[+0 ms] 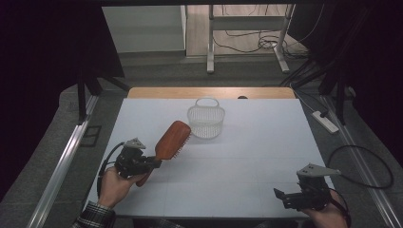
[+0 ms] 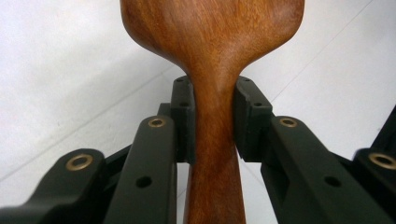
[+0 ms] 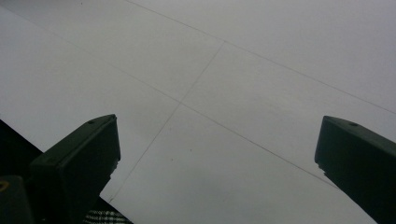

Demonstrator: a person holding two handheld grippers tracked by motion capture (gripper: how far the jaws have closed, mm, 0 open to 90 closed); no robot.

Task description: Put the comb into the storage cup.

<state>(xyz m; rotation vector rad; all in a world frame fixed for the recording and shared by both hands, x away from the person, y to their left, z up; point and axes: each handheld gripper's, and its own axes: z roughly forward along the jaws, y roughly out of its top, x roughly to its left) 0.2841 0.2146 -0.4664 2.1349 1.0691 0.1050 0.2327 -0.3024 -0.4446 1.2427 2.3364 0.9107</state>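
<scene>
A brown wooden hairbrush (image 1: 172, 138) is lifted off the table at the left, its bristles facing right and down, its head pointing toward a white mesh basket (image 1: 206, 120). My left gripper (image 1: 151, 164) is shut on the brush's handle. In the left gripper view both pads clamp the narrow neck of the hairbrush (image 2: 212, 70). The basket stands upright in the middle of the far half, just beyond the brush head. My right gripper (image 1: 280, 194) rests near the front right edge, jaws wide open with nothing between them, the same in the right gripper view (image 3: 219, 140).
The white table top (image 1: 266, 142) has a wooden strip (image 1: 214, 92) along its far edge. A power strip (image 1: 325, 121) and cables lie on the floor at the right. A metal rail (image 1: 62, 161) runs along the left side.
</scene>
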